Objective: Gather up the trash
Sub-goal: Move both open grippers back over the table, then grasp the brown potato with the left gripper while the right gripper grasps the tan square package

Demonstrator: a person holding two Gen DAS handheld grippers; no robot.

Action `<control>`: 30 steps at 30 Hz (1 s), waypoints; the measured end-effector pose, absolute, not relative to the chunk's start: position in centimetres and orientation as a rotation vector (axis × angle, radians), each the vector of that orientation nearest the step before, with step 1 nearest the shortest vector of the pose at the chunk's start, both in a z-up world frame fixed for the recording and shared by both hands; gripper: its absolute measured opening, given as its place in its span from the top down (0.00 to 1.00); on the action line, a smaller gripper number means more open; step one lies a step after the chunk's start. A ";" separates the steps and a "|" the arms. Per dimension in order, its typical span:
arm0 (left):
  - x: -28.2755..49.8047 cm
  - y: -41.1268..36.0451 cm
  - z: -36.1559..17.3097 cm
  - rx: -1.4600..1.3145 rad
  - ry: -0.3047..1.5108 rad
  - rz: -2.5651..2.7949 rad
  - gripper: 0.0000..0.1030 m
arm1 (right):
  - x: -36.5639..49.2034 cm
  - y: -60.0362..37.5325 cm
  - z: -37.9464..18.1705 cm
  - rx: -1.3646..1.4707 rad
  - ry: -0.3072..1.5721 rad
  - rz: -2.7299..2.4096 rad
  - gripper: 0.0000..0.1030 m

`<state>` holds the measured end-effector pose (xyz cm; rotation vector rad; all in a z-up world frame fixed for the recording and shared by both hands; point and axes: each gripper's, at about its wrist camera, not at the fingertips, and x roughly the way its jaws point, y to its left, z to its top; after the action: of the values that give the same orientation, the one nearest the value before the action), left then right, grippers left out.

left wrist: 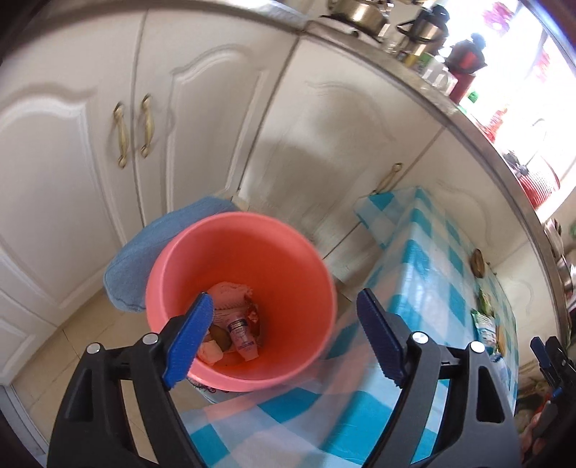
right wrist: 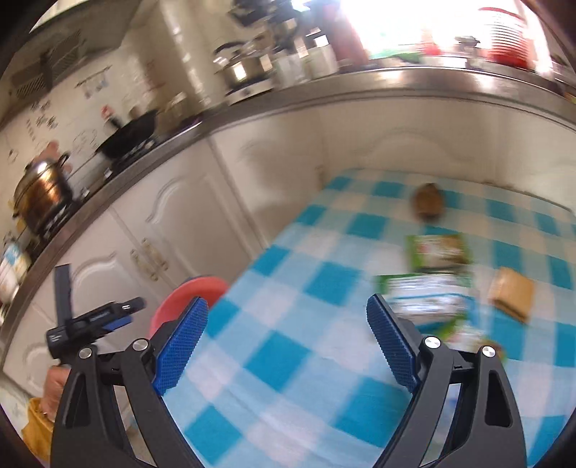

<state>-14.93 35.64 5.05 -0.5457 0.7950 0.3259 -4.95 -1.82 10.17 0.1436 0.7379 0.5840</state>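
Pink bin [left wrist: 248, 280] stands on the floor against the table [left wrist: 424, 273] edge, in front of white cabinets [left wrist: 201, 118]; open top, trash lying at its bottom: small tube [left wrist: 244, 337] with pink cap, red wrapper [left wrist: 253, 314], brown scrap [left wrist: 220, 335], pale paper [left wrist: 230, 293], pinkish wad [left wrist: 211, 352]; blue cloth [left wrist: 144, 259] just behind the bin on its left, touching the rim; left gripper [left wrist: 284, 338] hangs over the bin's near rim, tongs wide, nothing between the pads, left pad over the bin's inside, right pad over the table's corner; table has a blue-white check cover; more trash on it, well apart from the bin: brown round bit [right wrist: 428, 201] far back, green packet [right wrist: 437, 252] nearer, white-green packet [right wrist: 424, 297] nearer still, tan square [right wrist: 511, 293] just right of it, all blurred in the right view; right gripper [right wrist: 288, 342] over the table, tongs wide, empty, right pad near the white-green packet but apart from it; bin rim shows at the table's left edge in the right view, behind the left pad; the other gripper's body [right wrist: 90, 320] and a hand [right wrist: 54, 388] on it sit at lower left there; steel counter [left wrist: 450, 108] runs above the cabinets with pots [left wrist: 363, 14] and a red flask [left wrist: 468, 64]; bright window behind, blown out; cabinet handles [left wrist: 133, 129] brass; floor pale tile
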 end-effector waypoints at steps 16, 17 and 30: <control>6.8 13.1 9.2 -0.149 0.877 -0.177 0.12 | 0.6 -23.0 5.9 0.322 0.818 0.241 0.13; 8.0 11.9 8.8 -0.127 0.883 -0.185 0.12 | 0.9 -23.4 5.7 0.319 0.820 0.239 0.13; 20.4 2.5 2.5 0.077 0.996 -0.243 0.12 | 5.3 -22.4 2.7 0.233 0.877 0.350 0.13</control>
<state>20.38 2.51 2.50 0.0766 0.9965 -0.2426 5.26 -22.42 2.72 0.2332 0.8771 0.3497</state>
